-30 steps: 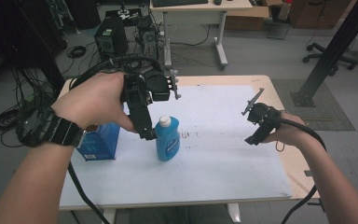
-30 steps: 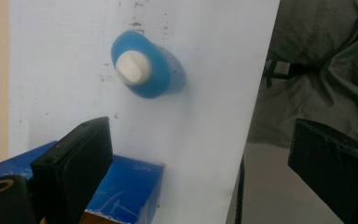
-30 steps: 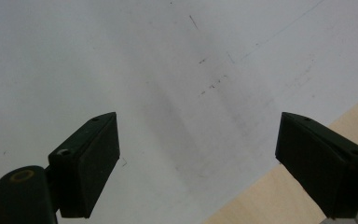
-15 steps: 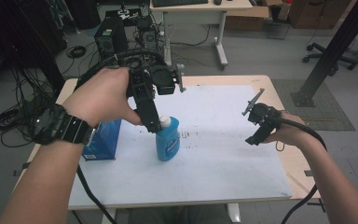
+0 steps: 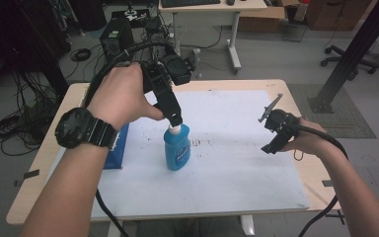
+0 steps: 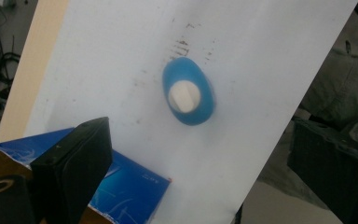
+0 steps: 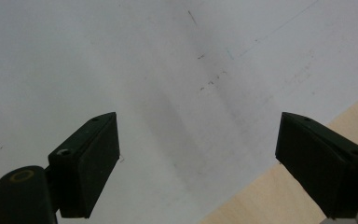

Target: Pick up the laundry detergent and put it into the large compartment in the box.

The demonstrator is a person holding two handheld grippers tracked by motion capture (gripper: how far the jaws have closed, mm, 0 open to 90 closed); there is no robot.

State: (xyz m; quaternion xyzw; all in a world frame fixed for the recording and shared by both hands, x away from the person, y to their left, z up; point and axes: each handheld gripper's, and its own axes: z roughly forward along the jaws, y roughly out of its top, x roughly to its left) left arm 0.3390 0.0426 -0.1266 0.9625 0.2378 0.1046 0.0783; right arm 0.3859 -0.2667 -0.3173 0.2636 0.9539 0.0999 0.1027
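Observation:
A blue bottle (image 5: 176,149) with a white cap (image 5: 174,130) stands upright on the white sheet (image 5: 237,168) near the table's middle. My left gripper (image 5: 176,120) points down just above the cap. In the left gripper view the bottle (image 6: 200,109) and its cap (image 6: 184,96) lie straight below, and the left gripper (image 6: 200,154) is open with its jaws wide apart and nothing between them. My right gripper (image 5: 266,133) rests low at the right side of the sheet. In its own view the right gripper (image 7: 198,154) is open over the bare sheet (image 7: 158,70).
A blue box (image 5: 114,154) lies on the sheet left of the bottle, partly under my left forearm; its corner (image 6: 126,186) lies beside the left jaw. The wooden table (image 5: 69,101) borders the sheet. Cables, desks and a chair stand beyond.
My left gripper has risen and shifted right, from beside the bottle's left side to just above its cap. The right gripper has stayed where it was.

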